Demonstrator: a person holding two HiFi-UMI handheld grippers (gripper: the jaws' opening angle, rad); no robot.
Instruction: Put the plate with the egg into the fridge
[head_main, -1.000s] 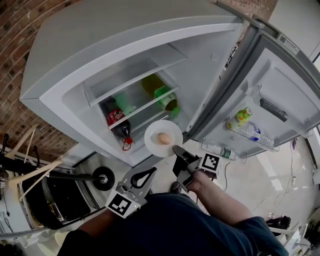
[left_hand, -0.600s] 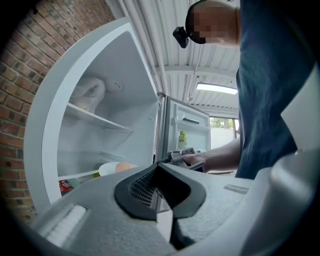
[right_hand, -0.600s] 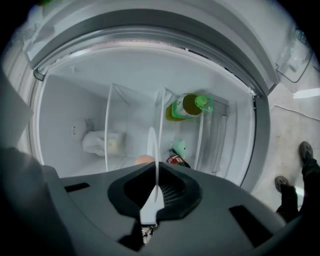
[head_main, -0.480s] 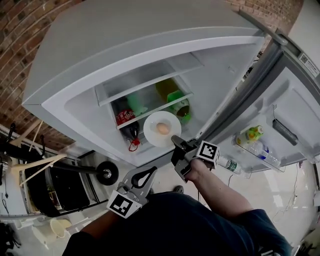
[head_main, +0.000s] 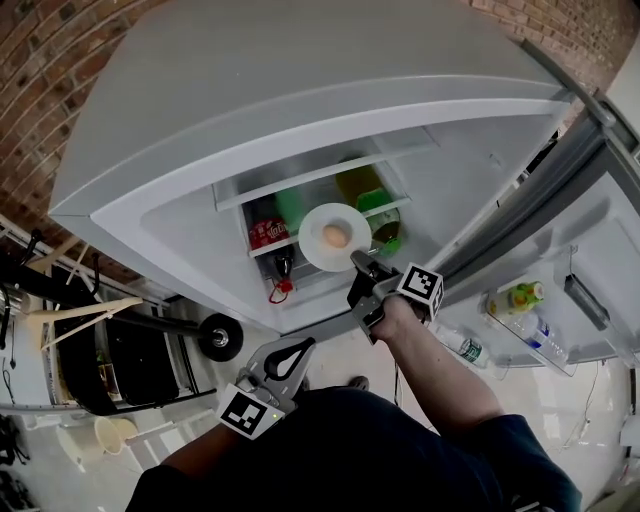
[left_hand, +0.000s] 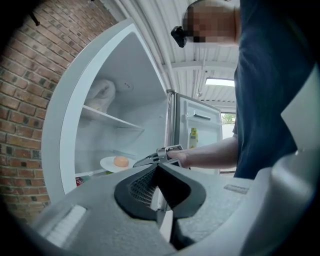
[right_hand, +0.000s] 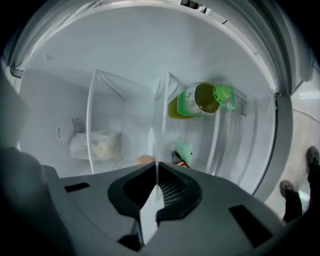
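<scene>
A white plate with a brown egg on it hangs level at the mouth of the open fridge, in front of the glass shelves. My right gripper is shut on the plate's near rim. In the right gripper view the plate shows edge-on between the jaws, with the egg just left of it. The left gripper view shows the plate and egg at the fridge opening. My left gripper hangs low near my body, shut and empty.
Inside the fridge are a green-capped bottle of yellow liquid, a red-labelled cola bottle and a pale bag on a shelf. The open door at right holds bottles. A wheeled frame stands at left by the brick wall.
The right gripper has carried the plate with the egg up and forward, from in front of the fridge's lower edge to the shelf opening. The left gripper has stayed low.
</scene>
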